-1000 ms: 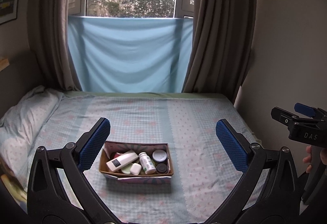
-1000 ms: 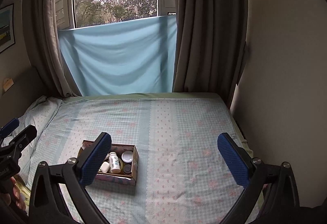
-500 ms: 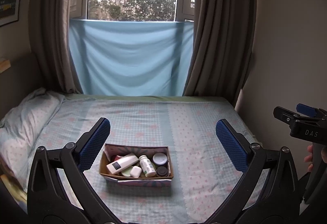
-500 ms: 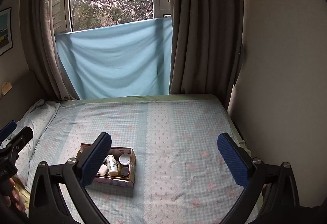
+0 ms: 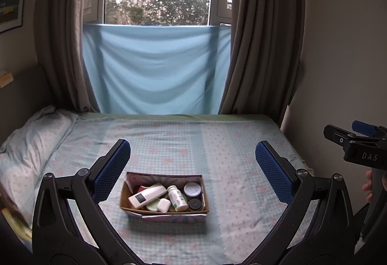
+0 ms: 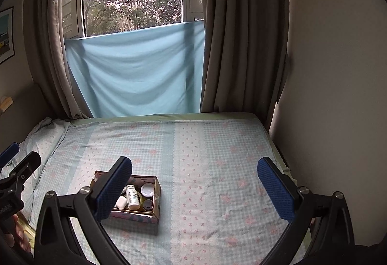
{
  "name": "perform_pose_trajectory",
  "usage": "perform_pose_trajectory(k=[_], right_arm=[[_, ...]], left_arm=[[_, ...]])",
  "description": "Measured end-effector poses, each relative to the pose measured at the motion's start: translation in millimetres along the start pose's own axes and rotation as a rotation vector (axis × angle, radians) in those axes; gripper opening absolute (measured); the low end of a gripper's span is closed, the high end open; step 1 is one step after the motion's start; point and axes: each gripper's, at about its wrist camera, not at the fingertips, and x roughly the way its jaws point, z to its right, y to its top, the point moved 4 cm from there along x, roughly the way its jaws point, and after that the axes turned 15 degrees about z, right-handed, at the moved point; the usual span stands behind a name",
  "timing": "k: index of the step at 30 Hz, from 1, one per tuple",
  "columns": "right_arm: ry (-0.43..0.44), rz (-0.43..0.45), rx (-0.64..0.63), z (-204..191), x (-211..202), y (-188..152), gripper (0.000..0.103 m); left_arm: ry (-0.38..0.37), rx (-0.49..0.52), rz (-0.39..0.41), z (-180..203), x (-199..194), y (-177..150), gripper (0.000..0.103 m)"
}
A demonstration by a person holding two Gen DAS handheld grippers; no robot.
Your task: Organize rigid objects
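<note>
A: What is hard to see?

B: From the right wrist view, the near-left finger of the right tongs (image 6: 193, 182) covers the left part of the box (image 6: 154, 199), so only some contents show. In the left wrist view a red item is half buried under the white tube (image 5: 147, 196).

A: How are the tongs held?

B: Both hover above the bed (image 5: 229, 144), released, jaws spread wide, grasping nothing. The left tongs (image 5: 192, 173) frame the box between their pads. The right tongs appear at the right edge of that view, cut off.

A: Count the things.

B: One box, near the left-centre of the bed. Inside: one tube, one label bottle (image 5: 177, 197), one white-lidded jar (image 5: 192, 188), one dark jar (image 5: 194, 204), one small white case (image 5: 162, 205).
</note>
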Motion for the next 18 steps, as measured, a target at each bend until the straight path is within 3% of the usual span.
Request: perform_pose_trajectory(k=[18], right_arm=[[-0.007,0.000,-0.010,-7.5,5.2,6.2,0.103]], left_arm=[[0.032,0.013,-0.004,-9.9,7.2,1.7,0.103]])
